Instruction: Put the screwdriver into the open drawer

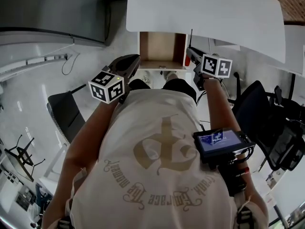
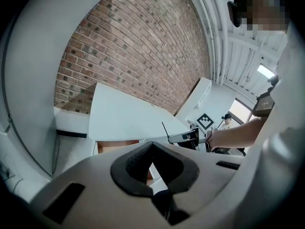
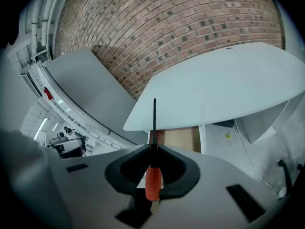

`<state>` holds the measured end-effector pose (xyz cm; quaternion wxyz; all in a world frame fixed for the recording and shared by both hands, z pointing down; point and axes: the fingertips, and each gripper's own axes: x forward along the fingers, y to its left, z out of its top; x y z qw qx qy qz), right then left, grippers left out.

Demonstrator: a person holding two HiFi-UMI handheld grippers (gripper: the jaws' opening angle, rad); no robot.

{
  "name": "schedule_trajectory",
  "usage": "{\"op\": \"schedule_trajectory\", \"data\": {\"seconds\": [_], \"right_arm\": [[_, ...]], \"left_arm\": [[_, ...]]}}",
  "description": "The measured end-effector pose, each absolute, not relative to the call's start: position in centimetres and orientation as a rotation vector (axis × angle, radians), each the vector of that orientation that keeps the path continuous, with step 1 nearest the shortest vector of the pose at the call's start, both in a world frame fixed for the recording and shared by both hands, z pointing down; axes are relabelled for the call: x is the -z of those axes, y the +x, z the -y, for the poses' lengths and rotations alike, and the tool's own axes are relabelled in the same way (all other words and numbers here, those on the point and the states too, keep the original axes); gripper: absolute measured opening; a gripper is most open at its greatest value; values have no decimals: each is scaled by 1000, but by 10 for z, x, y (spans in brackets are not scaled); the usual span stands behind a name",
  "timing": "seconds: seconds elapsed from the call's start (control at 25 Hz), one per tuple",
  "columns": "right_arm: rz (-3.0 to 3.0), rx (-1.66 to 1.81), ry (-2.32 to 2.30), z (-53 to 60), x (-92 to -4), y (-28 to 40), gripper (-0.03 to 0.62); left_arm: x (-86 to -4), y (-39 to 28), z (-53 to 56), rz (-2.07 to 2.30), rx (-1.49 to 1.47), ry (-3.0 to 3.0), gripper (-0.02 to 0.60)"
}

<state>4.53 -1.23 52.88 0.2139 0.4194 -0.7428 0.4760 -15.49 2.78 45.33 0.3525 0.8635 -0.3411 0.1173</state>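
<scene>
**Right gripper (image 3: 153, 148).** The jaws are clamped on the screwdriver (image 3: 153, 180). The pads grip it where the black shaft meets the orange handle. The handle lies back in the hollow between the fingers, and the shaft projects straight forward past the fingertips.

**Left gripper (image 2: 151, 145).** The fingertips are together. Nothing is between them.

**Position of the screwdriver.** The screwdriver is not in the drawer (image 1: 162, 46). In the head view, the right gripper is just beside the drawer's right front corner, outside it. In the right gripper view, the shaft tip lines up with the front edge of the table (image 1: 205, 13), above the left side of the drawer opening.

**Drawer.** The drawer is pulled out from under the white table. Its bare brown floor is in view.

**Left gripper position.** The left gripper is near the drawer's left front corner, with its tips toward the drawer.

**Surroundings.** Each gripper carries a marker cube (image 1: 107, 86). A brick wall (image 3: 167, 27) stands behind the table. A dark office chair (image 1: 255, 111) stands to the person's right.
</scene>
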Motion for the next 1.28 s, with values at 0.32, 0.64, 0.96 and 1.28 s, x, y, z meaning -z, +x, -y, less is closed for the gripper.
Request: {"op": "schedule_trajectory", "data": {"seconds": [0.32, 0.64, 0.96, 1.28], "right_arm": [[2026, -1371, 1056, -23, -557, 36, 66], [2034, -1385, 959, -44, -574, 18, 66], [2039, -1410, 866, -43, -612, -10, 66], [2029, -1472, 860, -20, -658, -18, 66]], "left_arm": [[-468, -151, -41, 893, -318, 2199, 20], [-474, -138, -64, 866, -378, 2179, 20], [-507, -132, -71, 831, -433, 2129, 20], [-556, -116, -70, 742, -469, 2075, 20]]}}
